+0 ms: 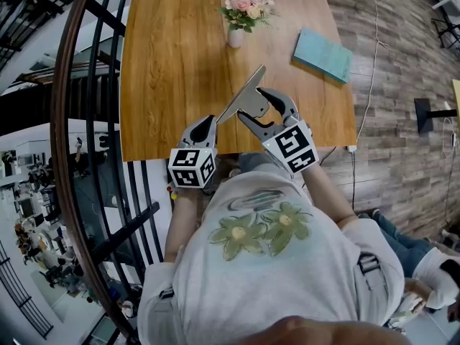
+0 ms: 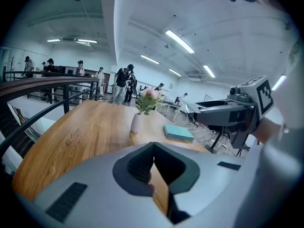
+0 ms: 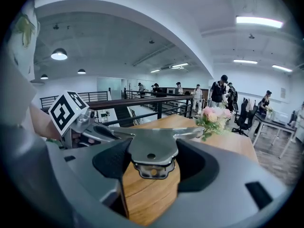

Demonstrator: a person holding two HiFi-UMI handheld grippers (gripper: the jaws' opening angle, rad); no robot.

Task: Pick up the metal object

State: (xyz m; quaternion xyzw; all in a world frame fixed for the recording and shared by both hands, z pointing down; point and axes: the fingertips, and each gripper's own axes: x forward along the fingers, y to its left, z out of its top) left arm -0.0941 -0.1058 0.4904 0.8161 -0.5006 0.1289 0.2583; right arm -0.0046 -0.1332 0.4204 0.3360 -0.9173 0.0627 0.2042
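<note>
The metal object point(image 1: 248, 99) is a flat grey T-shaped bracket with a long bar. It hangs above the near edge of the wooden table point(image 1: 172, 63). My right gripper point(image 1: 253, 106) is shut on its wide part. In the right gripper view the bracket point(image 3: 152, 144) sits clamped between the dark pads, with my right gripper point(image 3: 153, 163) around it. My left gripper point(image 1: 213, 121) is just left of the bar's lower end, and whether they touch is unclear. In its own view my left gripper point(image 2: 153, 148) is shut, with only table wood showing below the tips.
A white vase of pink flowers point(image 1: 237, 31) stands at the far middle of the table. A teal book point(image 1: 323, 54) lies at the far right. A dark curved railing point(image 1: 72, 121) runs along the left. Several people stand far off point(image 2: 126, 80).
</note>
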